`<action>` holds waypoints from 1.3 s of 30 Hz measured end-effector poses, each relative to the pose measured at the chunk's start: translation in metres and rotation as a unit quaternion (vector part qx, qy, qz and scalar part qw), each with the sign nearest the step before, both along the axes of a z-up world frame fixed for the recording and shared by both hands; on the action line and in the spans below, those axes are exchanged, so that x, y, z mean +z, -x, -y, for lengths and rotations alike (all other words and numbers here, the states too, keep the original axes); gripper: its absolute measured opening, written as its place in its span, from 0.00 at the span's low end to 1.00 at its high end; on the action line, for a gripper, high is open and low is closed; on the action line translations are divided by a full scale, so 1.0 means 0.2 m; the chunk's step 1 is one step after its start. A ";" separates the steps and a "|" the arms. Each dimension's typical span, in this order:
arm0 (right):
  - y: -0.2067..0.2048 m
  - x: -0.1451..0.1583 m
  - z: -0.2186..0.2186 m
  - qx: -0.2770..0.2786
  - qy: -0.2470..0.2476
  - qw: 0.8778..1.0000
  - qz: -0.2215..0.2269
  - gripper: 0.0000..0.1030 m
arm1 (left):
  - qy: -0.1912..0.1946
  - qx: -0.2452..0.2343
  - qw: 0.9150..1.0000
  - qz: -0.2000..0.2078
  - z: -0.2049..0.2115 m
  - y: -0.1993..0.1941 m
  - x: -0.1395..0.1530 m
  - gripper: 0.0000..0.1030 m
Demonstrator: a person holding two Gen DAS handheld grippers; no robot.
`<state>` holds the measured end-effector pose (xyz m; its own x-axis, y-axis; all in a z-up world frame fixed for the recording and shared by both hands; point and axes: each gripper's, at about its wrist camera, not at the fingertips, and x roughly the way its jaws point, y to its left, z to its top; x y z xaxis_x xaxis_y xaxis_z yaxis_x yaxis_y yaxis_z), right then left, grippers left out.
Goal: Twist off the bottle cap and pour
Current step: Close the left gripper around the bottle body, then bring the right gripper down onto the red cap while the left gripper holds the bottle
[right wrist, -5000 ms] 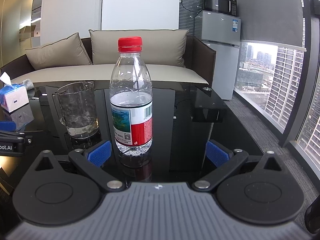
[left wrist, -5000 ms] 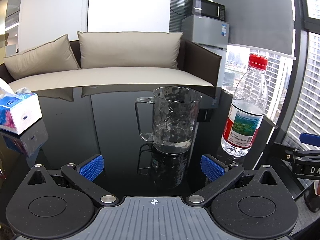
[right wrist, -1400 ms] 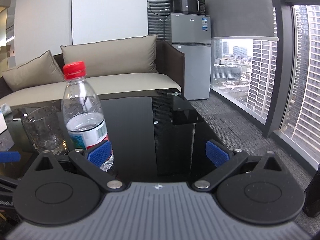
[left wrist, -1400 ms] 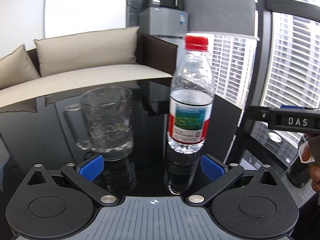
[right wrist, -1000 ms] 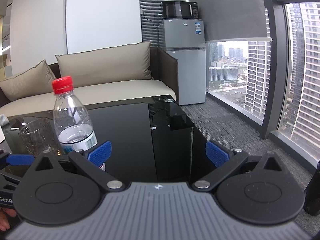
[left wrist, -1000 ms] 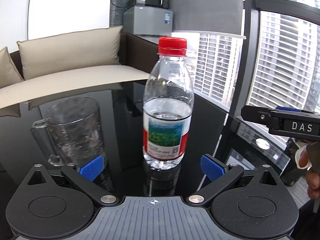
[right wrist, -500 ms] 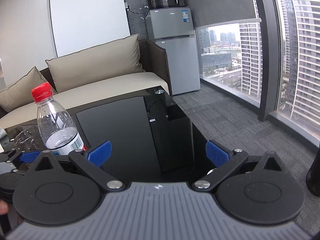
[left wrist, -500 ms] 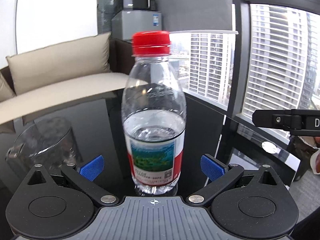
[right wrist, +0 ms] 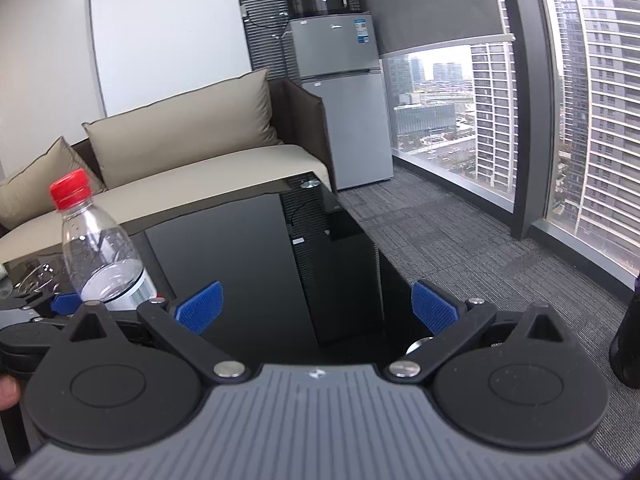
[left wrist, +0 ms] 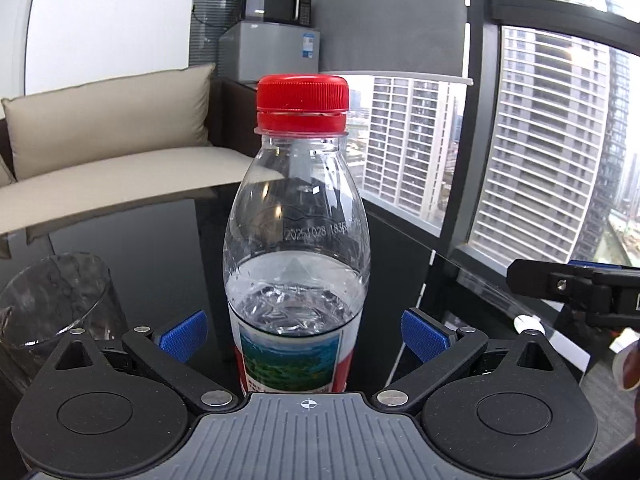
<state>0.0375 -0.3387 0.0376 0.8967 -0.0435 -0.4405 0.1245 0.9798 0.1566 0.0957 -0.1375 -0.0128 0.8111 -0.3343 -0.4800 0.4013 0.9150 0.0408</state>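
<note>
Nearer now, bottle [left wrist: 296, 248] between closing left gripper [left wrist: 304, 334] pads—glossy black table [right wrist: 240, 248], beige sofa [right wrist: 180, 148] behind.

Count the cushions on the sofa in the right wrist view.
2. A large beige cushion leans against the sofa's backrest; a second beige cushion stands at the left end, behind the water bottle. More may lie beyond the left edge of the picture.

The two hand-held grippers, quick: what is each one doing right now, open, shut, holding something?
Left hand-held gripper: closing around the water bottle, pads not yet touching it.
Right hand-held gripper: open, nothing between its pads.
</note>
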 end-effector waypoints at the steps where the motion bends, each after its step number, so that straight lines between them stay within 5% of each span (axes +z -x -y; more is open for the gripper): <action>1: 0.00 0.00 0.00 -0.002 -0.001 1.000 0.000 1.00 | -0.008 -0.002 1.000 0.004 0.01 0.00 0.00 0.83; 5: 0.00 0.00 0.00 -0.007 -0.002 1.000 0.001 1.00 | -0.010 -0.003 1.000 -0.006 0.02 0.00 -0.01 0.77; 6: 0.00 0.00 0.01 -0.007 -0.001 1.000 0.001 1.00 | -0.015 -0.007 1.000 -0.003 0.02 0.00 0.00 0.64; 8: 0.00 -0.01 0.02 -0.008 0.001 1.000 0.000 1.00 | -0.023 -0.010 1.000 0.004 0.02 0.00 0.00 0.56; 26: 0.01 -0.02 -0.01 -0.001 -0.005 1.000 0.007 1.00 | -0.002 -0.034 0.999 0.005 -0.06 0.01 0.00 0.55; 39: -0.01 0.13 -0.14 0.077 -0.018 0.996 0.033 1.00 | -0.008 -0.070 0.997 0.003 -0.09 0.02 -0.01 0.55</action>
<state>0.0401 -0.3098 0.0634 0.9186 0.1125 -0.3789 -0.0394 0.9799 0.1956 0.0912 -0.1186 -0.0157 0.7596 -0.4371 -0.4816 0.5253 0.8489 0.0581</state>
